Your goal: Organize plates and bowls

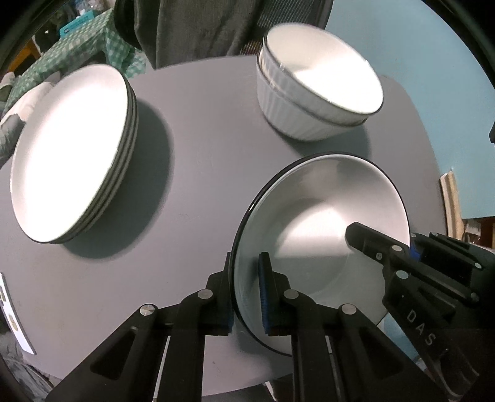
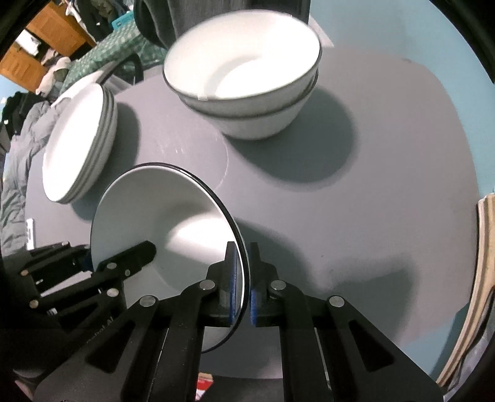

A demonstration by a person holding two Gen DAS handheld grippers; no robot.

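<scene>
A white bowl with a dark rim (image 1: 324,216) (image 2: 161,213) hangs just above the grey round table (image 1: 191,139) (image 2: 386,191), held from both sides. My left gripper (image 1: 246,272) is shut on its left rim. The right gripper (image 2: 243,266) is shut on the opposite rim and shows in the left wrist view (image 1: 386,247) at the bowl's right edge. A stack of two white bowls (image 1: 315,92) (image 2: 244,74) stands at the far right. A stack of white plates (image 1: 74,154) (image 2: 80,142) sits at the left.
A dark garment over a chair back (image 1: 198,27) hangs beyond the table. A green checked cloth (image 1: 77,52) lies at the far left. A white card (image 1: 15,318) lies near the table's left edge. A light wooden piece (image 2: 476,278) stands at the right.
</scene>
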